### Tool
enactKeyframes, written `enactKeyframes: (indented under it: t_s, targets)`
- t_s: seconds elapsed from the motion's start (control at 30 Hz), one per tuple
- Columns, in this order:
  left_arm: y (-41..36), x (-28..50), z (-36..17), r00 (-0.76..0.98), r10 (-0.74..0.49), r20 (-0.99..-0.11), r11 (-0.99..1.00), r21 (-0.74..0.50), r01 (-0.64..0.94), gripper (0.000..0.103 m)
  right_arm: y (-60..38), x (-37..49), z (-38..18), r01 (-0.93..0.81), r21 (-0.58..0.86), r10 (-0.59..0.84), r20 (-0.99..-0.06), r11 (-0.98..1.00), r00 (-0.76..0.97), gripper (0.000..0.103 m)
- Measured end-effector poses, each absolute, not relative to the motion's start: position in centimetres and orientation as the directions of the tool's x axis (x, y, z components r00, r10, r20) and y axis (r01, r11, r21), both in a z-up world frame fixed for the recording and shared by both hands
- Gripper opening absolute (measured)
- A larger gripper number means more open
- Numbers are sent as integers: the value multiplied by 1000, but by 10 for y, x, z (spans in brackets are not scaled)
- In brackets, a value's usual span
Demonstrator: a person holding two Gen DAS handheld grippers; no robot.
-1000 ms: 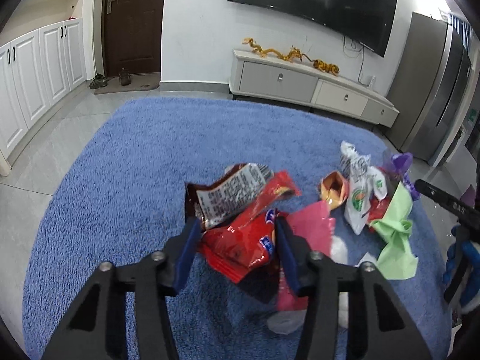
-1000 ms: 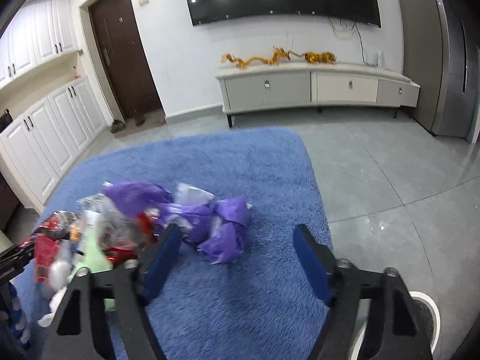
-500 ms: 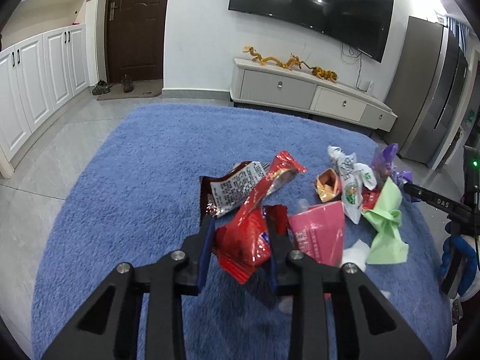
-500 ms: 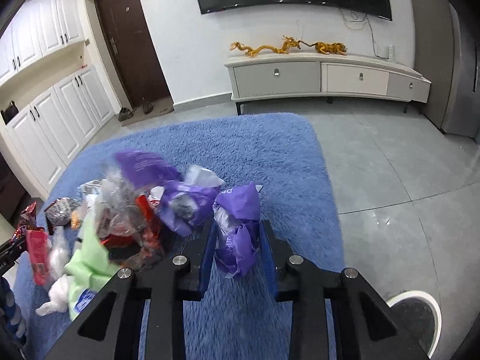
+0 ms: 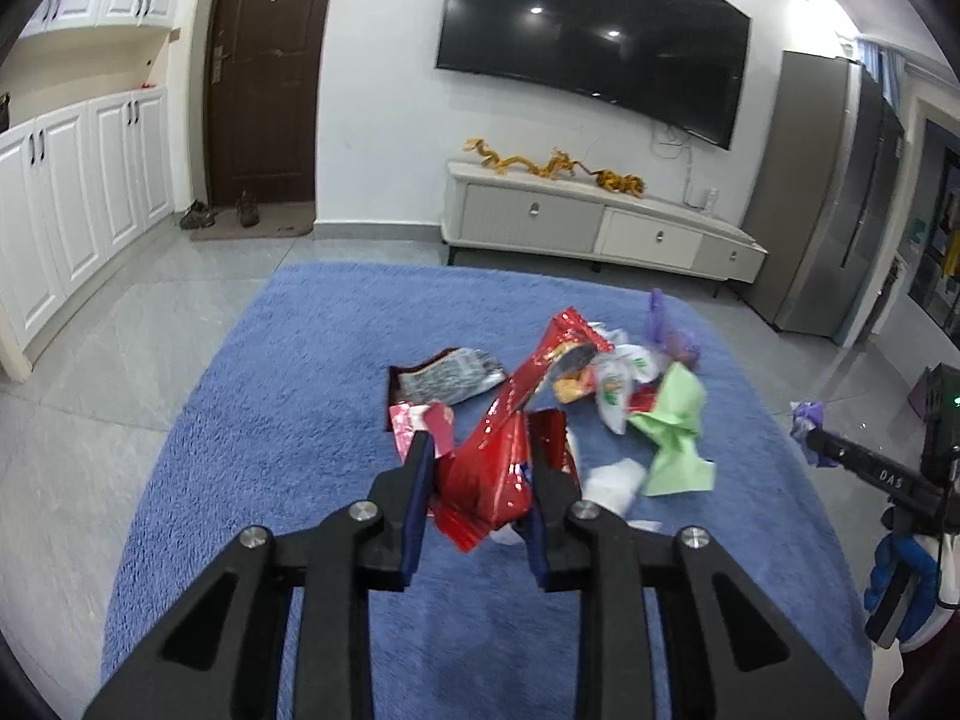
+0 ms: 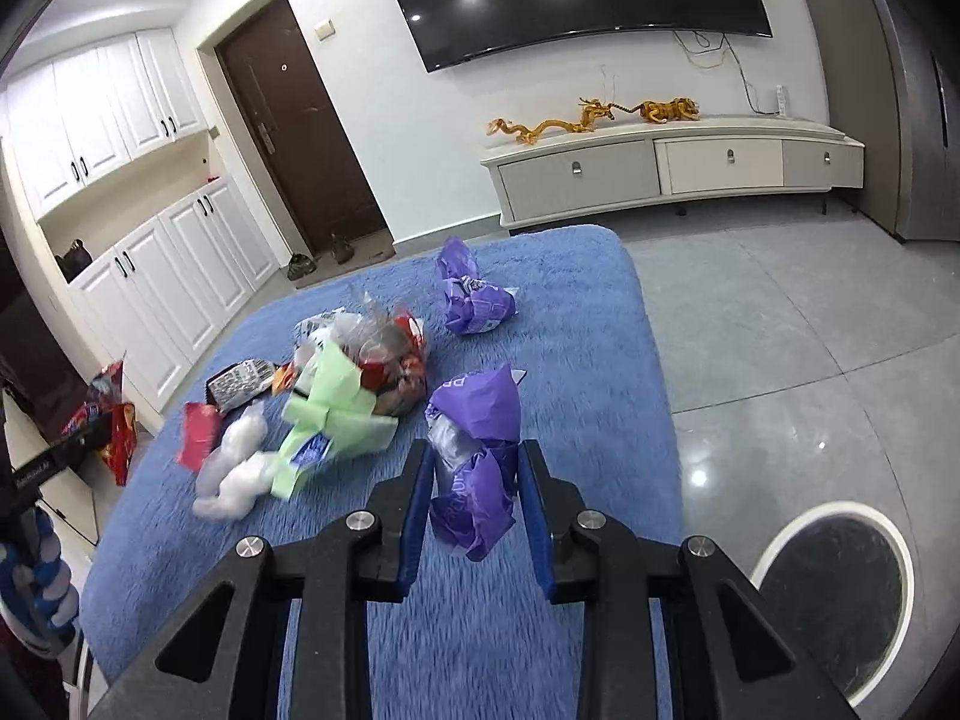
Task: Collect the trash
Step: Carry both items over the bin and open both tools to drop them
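A pile of wrappers lies on the blue rug (image 5: pixel 288 396). My left gripper (image 5: pixel 480 450) has its jaws closing on a crumpled red snack wrapper (image 5: pixel 486 480), which hangs above the rug with the pads pressing its sides. My right gripper (image 6: pixel 474 456) is shut on a purple wrapper (image 6: pixel 474 420), also held clear of the rug. The right gripper's tip (image 5: pixel 810 438) shows at the right edge of the left wrist view with a scrap of purple in it. On the rug lie a green wrapper (image 6: pixel 330 414), a second purple wrapper (image 6: pixel 471 294), a dark printed wrapper (image 5: pixel 447 378) and white tissue (image 6: pixel 234 474).
A round bin with a white rim (image 6: pixel 840 509) stands on the grey tile floor at the lower right of the right wrist view. A low TV cabinet (image 5: pixel 600 228) runs along the far wall. White cupboards (image 5: pixel 72 192) line the left side, beside a dark door (image 5: pixel 264 78).
Both grippers went from open around their wrappers to shut on them. Each then rose and drew back, taking the red and the purple wrapper off the rug.
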State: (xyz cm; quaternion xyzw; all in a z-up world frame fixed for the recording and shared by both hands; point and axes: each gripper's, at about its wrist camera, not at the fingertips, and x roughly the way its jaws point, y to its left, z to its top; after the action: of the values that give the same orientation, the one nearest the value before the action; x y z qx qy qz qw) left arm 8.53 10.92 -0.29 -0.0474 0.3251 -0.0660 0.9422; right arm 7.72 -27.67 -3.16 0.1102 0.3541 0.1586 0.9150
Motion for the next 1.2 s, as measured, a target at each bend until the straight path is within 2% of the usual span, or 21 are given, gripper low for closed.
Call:
enactKeyframes:
  t_s: [0.27,0.53,0.83,0.97,1.03,1.07,1.13,1.17,1.2]
  targets:
    - [31,83,10,729,-307,-612,949,-144,279,25,-330,35,-25,-116,336,303,-585,935,752,27]
    - [-115,101,6,593,-473,-652,847,-150,510,25,-419,4,-52,94,332,146,-628,939,765,27]
    - [-297,125,-34,406,-550,-730,725,-177,665,27,-501,12,-111,278,335,51,-715,900,697,27]
    - [-349,128,-52,354,-553,-755,696,-185,694,27,-526,18,-132,333,359,43,-734,872,678,29]
    - [-368,133,-60,315,-560,-767,682,-210,700,33,-533,15,-142,354,355,33,-744,865,667,30]
    - [-376,134,-65,299,-559,-773,681,-223,698,40,-536,15,-145,363,352,28,-750,863,660,32]
    - [-391,137,-75,272,-561,-782,676,-243,695,50,-545,9,-156,385,341,15,-765,858,644,52]
    - [-395,138,-78,265,-560,-785,677,-250,692,60,-549,8,-158,394,339,10,-769,854,639,56]
    - [-400,139,-81,260,-562,-785,678,-257,689,63,-551,5,-160,401,338,6,-771,851,637,58]
